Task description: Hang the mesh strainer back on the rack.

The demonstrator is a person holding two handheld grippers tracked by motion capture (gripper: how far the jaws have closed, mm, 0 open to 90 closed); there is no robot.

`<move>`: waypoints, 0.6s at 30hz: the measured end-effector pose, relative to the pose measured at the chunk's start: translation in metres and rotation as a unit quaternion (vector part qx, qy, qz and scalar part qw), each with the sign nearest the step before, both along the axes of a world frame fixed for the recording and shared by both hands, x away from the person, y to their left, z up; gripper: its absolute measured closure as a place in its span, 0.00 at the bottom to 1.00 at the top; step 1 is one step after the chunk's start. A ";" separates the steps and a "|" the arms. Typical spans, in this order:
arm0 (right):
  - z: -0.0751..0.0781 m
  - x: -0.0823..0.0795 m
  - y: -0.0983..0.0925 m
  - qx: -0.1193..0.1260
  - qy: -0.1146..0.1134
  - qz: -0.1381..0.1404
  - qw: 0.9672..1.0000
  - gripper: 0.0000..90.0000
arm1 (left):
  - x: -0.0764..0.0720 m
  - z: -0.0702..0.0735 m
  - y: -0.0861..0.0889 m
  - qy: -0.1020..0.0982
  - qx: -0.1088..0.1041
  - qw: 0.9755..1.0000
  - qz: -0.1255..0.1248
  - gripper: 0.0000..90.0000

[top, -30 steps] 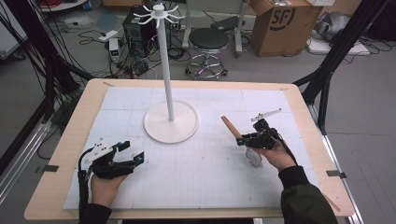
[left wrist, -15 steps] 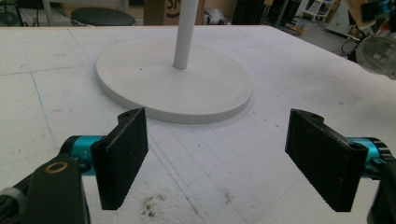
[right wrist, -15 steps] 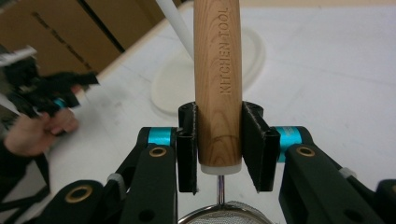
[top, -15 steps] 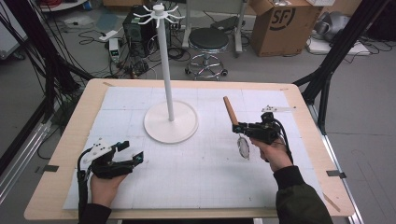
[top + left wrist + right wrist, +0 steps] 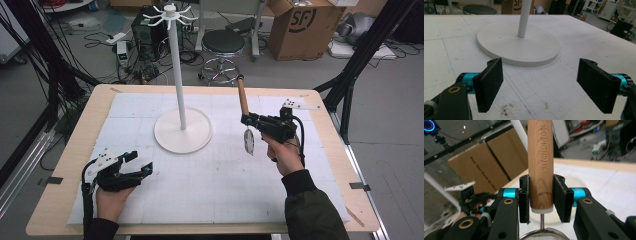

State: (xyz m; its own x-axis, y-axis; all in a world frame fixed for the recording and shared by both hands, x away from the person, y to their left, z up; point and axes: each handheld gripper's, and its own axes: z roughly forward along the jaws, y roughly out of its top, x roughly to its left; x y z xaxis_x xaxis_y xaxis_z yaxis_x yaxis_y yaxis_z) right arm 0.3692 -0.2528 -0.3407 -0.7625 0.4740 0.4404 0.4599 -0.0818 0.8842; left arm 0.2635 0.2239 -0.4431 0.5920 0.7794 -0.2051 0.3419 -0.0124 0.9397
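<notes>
White mat (image 5: 220, 175), left gripper (image 5: 539, 82) fingers wide apart, empty; right gripper (image 5: 541, 195) clamping "KITCHEN TOOL"-stamped strainer handle (image 5: 540, 157).

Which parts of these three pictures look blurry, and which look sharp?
High view: soft all over. Left gripper view: the stand base crisp, background shelves blurred. Right gripper view: the wooden handle and its lettering sharp, boxes behind it slightly soft.
</notes>
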 end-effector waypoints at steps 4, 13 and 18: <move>0.004 0.000 0.005 0.018 -0.014 -0.005 1.000 0.77 | 0.000 0.001 0.000 0.000 0.000 1.000 -0.001 0.24; 0.025 0.006 0.021 0.039 -0.031 0.014 0.999 0.77 | -0.001 0.001 0.000 0.000 -0.001 1.000 0.001 0.24; 0.038 0.007 0.030 0.054 -0.046 0.017 0.997 0.77 | -0.001 0.000 0.001 0.000 -0.002 1.000 0.000 0.24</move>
